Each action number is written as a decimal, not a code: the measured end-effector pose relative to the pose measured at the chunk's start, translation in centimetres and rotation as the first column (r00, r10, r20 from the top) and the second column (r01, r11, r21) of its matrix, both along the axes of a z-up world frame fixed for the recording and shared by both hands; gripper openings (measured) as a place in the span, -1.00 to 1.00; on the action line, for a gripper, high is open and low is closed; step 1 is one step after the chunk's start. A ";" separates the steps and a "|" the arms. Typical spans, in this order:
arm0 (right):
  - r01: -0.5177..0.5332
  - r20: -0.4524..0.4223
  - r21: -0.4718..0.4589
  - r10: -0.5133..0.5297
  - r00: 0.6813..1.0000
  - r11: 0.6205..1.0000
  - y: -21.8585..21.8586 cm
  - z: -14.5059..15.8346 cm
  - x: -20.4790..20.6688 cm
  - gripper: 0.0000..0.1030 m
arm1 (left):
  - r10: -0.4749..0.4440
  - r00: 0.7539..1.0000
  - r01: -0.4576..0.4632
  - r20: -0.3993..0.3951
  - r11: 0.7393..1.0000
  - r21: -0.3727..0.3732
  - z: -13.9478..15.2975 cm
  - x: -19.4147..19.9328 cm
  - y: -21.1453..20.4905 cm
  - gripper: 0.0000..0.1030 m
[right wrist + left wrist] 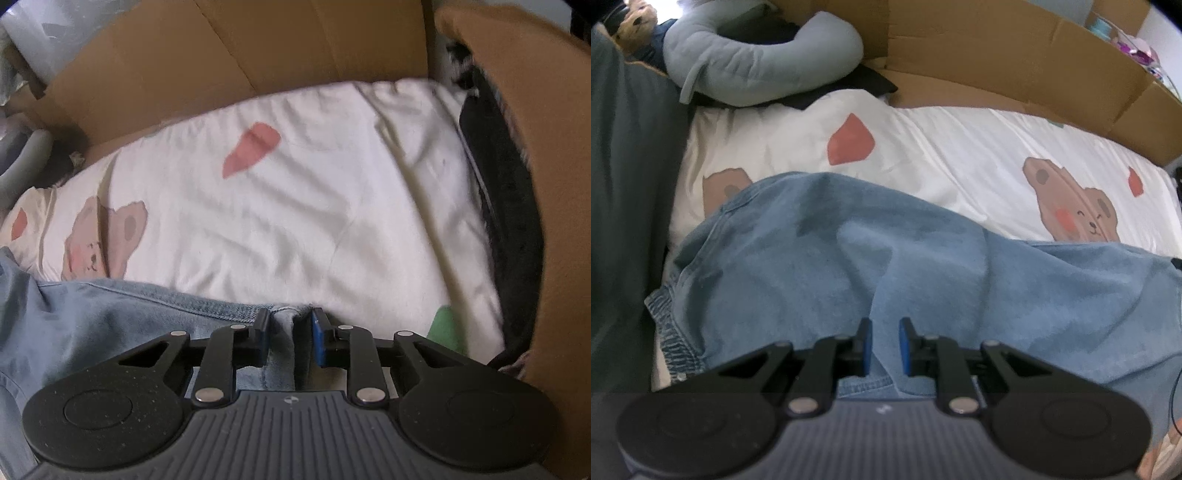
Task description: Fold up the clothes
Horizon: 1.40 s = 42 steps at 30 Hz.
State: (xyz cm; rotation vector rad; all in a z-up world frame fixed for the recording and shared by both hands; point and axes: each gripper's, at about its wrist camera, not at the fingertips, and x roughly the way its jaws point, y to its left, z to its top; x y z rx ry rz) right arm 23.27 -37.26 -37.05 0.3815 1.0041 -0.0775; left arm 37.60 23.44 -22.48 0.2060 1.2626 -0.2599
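A light blue denim garment [820, 258] with an elastic waistband [670, 332] at its left lies spread on a white bedsheet [960, 155] printed with bears. My left gripper [885, 343] points steeply down onto it, its blue pads close together with a ridge of denim pinched between them. In the right wrist view the garment's stitched hem [221, 310] runs along the sheet [295, 203]. My right gripper [290, 336] sits at that hem's end, and a bunched fold of denim fills the narrow gap between its pads.
Cardboard walls [997, 55] [221, 48] border the far side of the bed. A grey curved pillow [757, 62] and a plush toy [635, 22] lie at the far left, with dark grey fabric [628, 184] along the left. Black cloth [509, 221] edges the sheet's right.
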 end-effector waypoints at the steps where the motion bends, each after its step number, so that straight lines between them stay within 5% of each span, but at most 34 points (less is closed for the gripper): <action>1: -0.010 0.013 -0.016 0.010 1.000 1.000 0.1 0.5 0.0 -0.56 | 0.009 1.000 -0.009 0.001 1.000 -0.003 -0.1 0.0 0.1 -0.68; 5: -0.045 0.121 -0.060 0.052 0.991 0.997 0.2 2.6 -0.3 -0.57 | 0.031 1.000 -0.031 -0.006 0.999 -0.014 -1.0 -0.2 0.3 -0.68; 11: -0.048 0.172 -0.134 0.071 0.982 0.990 0.3 2.6 0.5 -0.58 | 0.037 0.999 -0.038 -0.019 0.999 -0.022 -1.9 -0.9 0.5 -0.68; 16: -0.067 0.057 -0.126 0.075 0.996 0.990 0.2 -0.7 1.3 -0.57 | 0.057 0.998 -0.058 -0.031 0.998 -0.027 -2.4 -1.0 1.0 -0.68; 28: 0.083 0.079 0.081 -0.090 0.993 0.993 -3.2 0.1 2.0 -0.44 | 0.100 0.994 -0.102 -0.037 0.993 -0.060 -2.8 -1.4 0.6 -0.68; 42: -0.100 -0.018 -0.086 0.099 0.995 0.991 -0.4 -1.1 3.3 -0.49 | 0.166 0.986 -0.165 0.027 0.985 -0.053 -2.7 0.6 0.3 -0.65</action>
